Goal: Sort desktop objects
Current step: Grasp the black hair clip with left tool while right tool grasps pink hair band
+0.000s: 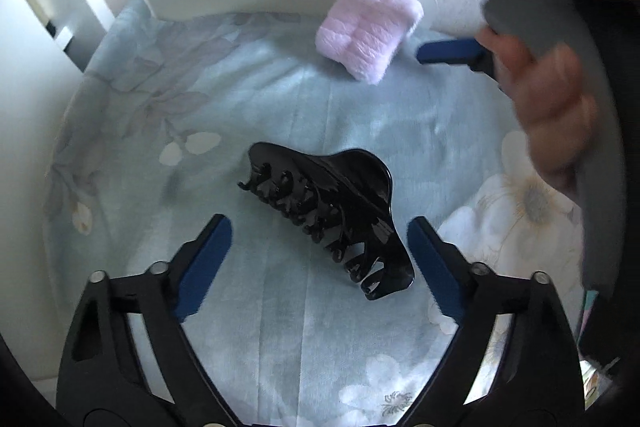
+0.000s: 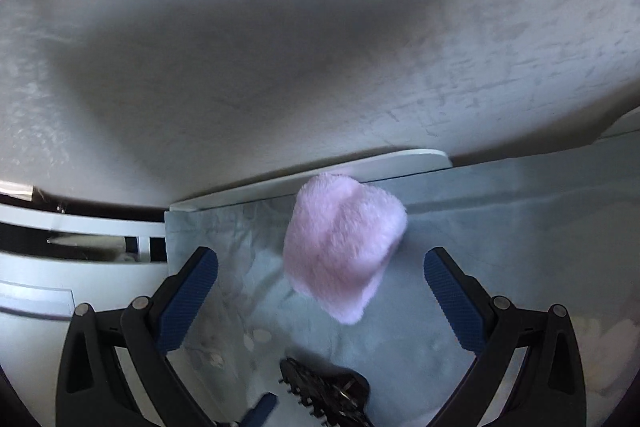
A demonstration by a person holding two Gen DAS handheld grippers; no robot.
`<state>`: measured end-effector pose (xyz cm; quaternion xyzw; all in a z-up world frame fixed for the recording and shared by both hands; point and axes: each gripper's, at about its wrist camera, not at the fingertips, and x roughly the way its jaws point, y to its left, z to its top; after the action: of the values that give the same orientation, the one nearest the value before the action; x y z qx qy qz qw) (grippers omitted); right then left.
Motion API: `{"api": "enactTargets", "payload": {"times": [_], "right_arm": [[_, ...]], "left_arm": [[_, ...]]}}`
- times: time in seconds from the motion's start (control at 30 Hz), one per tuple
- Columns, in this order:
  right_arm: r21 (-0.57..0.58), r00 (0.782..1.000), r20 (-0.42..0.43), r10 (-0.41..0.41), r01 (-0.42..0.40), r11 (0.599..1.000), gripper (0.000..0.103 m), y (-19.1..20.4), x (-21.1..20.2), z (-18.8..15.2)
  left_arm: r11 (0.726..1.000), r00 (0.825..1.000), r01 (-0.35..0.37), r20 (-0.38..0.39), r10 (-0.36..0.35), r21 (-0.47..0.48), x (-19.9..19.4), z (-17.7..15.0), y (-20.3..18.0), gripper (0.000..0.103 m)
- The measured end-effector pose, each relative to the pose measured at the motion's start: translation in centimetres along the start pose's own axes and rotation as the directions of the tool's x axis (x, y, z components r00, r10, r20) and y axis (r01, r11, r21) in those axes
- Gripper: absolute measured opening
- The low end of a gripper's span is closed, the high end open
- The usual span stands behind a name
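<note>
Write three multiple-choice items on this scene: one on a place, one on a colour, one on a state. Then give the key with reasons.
1. Where does the hair claw clip lie?
A. between the left gripper's fingers
B. on the pink cloth
C. on the white ledge

2. What colour is the fluffy cloth?
A. green
B. pink
C. black

3. How does the right gripper stand?
A. shut on the clip
B. shut on the cloth
C. open, pads clear of the cloth

Key: A, blue pads flank it on the floral tablecloth; B, pale pink pile; C, bare gaps at both pads.

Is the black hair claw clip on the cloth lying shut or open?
Shut. The black hair claw clip lies on its side on the floral cloth, and its two rows of teeth interlock with no gap between them.
</note>
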<state>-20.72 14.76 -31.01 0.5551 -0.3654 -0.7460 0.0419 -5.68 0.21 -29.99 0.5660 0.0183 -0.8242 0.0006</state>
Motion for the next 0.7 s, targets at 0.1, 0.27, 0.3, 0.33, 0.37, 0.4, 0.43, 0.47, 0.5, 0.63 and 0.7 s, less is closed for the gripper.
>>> {"api": "enactTargets", "payload": {"times": [0.1,0.27,0.3,0.33,0.37,0.4,0.43,0.47,0.5,0.63,0.7], "right_arm": [[0.005,1.000,0.006,0.007,-0.007,1.000,0.091,0.1,0.8,-0.2],[-0.042,0.999,0.019,0.026,-0.025,0.999,0.055,0.6,1.4,-0.7],[-0.043,0.999,0.001,0.046,-0.046,0.998,0.044,0.4,1.8,-0.8],[-0.035,0.998,-0.006,0.056,-0.057,0.998,0.041,0.2,2.0,-1.0],[-0.032,0.998,-0.001,0.062,-0.062,0.998,0.039,0.1,2.0,-1.1],[-0.030,0.998,0.001,0.064,-0.064,0.997,0.037,-0.1,2.1,-1.2],[-0.025,0.997,0.002,0.073,-0.073,0.997,0.036,-0.2,2.1,-1.3],[-0.020,0.997,0.005,0.080,-0.079,0.997,0.035,-0.3,2.1,-1.4],[-0.022,0.997,0.005,0.080,-0.080,0.997,0.034,-0.3,2.1,-1.5],[-0.046,0.997,0.020,0.079,-0.078,0.996,0.032,-0.1,1.7,-2.0],[-0.044,0.995,0.024,0.093,-0.091,0.995,0.032,-0.1,1.6,-2.3]], "left_arm": [[1.000,1.000,0.004,-0.001,-0.004,0.012,0.2,-0.3,-0.3,0.072],[0.999,1.000,-0.004,0.014,0.004,0.043,-0.5,-0.5,-0.7,0.041],[0.999,1.000,-0.002,0.012,0.002,0.042,-0.6,-0.5,-0.6,0.036],[0.999,1.000,-0.004,0.010,0.003,0.040,-0.7,-0.4,-0.5,0.033],[0.999,1.000,0.005,0.005,-0.005,0.033,-0.8,-0.4,-0.2,0.033],[1.000,1.000,0.009,0.005,-0.010,0.027,-0.9,-0.4,-0.1,0.033],[1.000,1.000,0.016,0.004,-0.016,0.015,-1.0,-0.4,0.2,0.033],[1.000,1.000,0.022,0.005,-0.022,0.005,-1.1,-0.4,0.5,0.033],[1.000,1.000,0.026,0.012,-0.026,-0.006,-1.4,-0.4,0.7,0.033],[0.999,0.998,0.039,0.054,-0.037,-0.022,-3.0,-0.3,1.4,0.033],[0.999,0.998,0.039,0.060,-0.037,-0.023,-3.5,-0.2,1.6,0.033]]}}
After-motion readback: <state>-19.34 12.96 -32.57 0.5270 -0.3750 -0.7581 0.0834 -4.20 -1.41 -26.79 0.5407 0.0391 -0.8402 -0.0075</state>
